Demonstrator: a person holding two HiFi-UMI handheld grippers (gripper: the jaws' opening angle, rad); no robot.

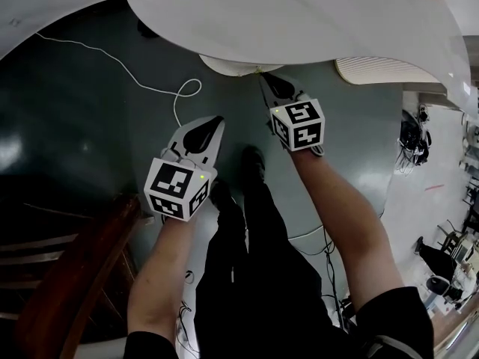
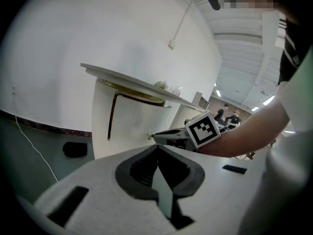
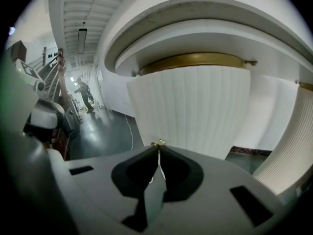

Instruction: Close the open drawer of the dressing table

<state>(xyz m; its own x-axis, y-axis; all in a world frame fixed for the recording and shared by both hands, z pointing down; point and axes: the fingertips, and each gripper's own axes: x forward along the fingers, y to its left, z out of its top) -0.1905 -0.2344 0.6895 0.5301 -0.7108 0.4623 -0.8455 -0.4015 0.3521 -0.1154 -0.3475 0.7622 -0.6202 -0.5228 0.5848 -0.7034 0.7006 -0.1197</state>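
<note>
The white dressing table top (image 1: 299, 13) fills the top of the head view. Its ribbed white drawer (image 3: 195, 111), gold-rimmed on top, stands out from under the tabletop (image 2: 127, 78). My right gripper (image 3: 158, 146) is shut, its tips pinched on the drawer's small gold knob (image 3: 157, 142). From the left gripper view, that right gripper (image 2: 155, 137) meets the drawer front (image 2: 127, 126) at the knob. In the head view its tips (image 1: 263, 77) reach under the drawer's edge (image 1: 239, 67). My left gripper (image 1: 217, 122) hangs shut in the air, left of the drawer and holding nothing.
A white cable (image 1: 150, 88) loops over the dark green floor. A dark wooden piece of furniture (image 1: 75, 275) stands at lower left. A black object (image 2: 75, 149) lies on the floor by the wall. The person's legs (image 1: 254, 260) are below the grippers.
</note>
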